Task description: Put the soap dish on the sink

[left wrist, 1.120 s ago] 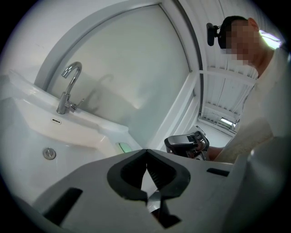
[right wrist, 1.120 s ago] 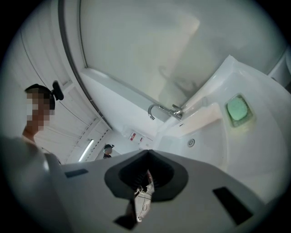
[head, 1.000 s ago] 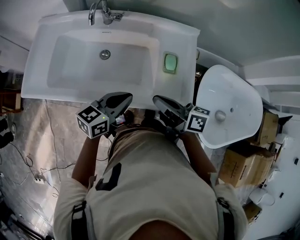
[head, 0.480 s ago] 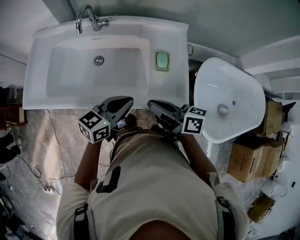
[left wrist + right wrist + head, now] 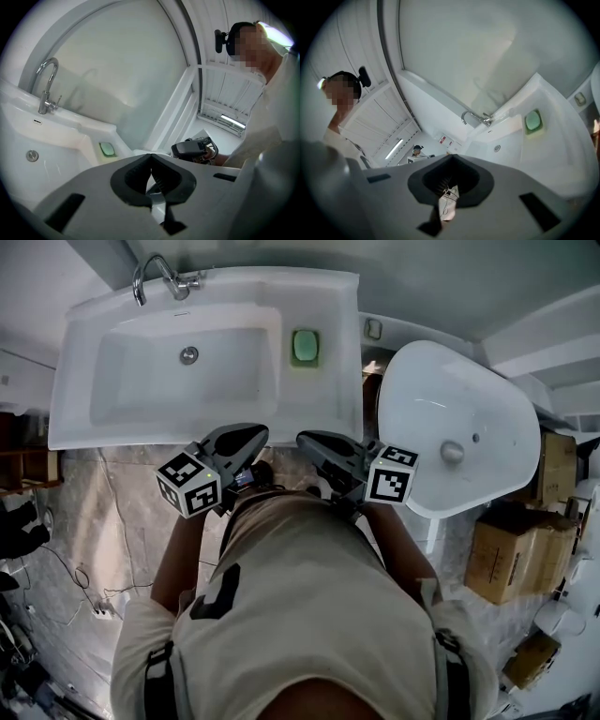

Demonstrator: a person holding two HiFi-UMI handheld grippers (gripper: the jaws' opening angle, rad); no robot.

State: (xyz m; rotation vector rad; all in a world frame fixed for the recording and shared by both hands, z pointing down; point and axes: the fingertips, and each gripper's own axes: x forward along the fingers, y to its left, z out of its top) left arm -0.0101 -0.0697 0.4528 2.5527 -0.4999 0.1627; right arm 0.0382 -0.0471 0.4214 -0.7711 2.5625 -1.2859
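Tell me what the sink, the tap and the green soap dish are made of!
The sink is probably glazed ceramic: it looks smooth, white and a bit shiny. The tap looks like metal, likely chrome-plated, since it is silvery and bright. The soap dish may be plastic, pale green and dull, but it is too small to be sure.

Small rounded-rectangle soap dish (image 5: 305, 347), pale rim with a green centre, lying flat on the white sink (image 5: 112, 423), on the ledge just right of the basin, right of the far-left chrome faucet (image 5: 159, 277), nothing touching it
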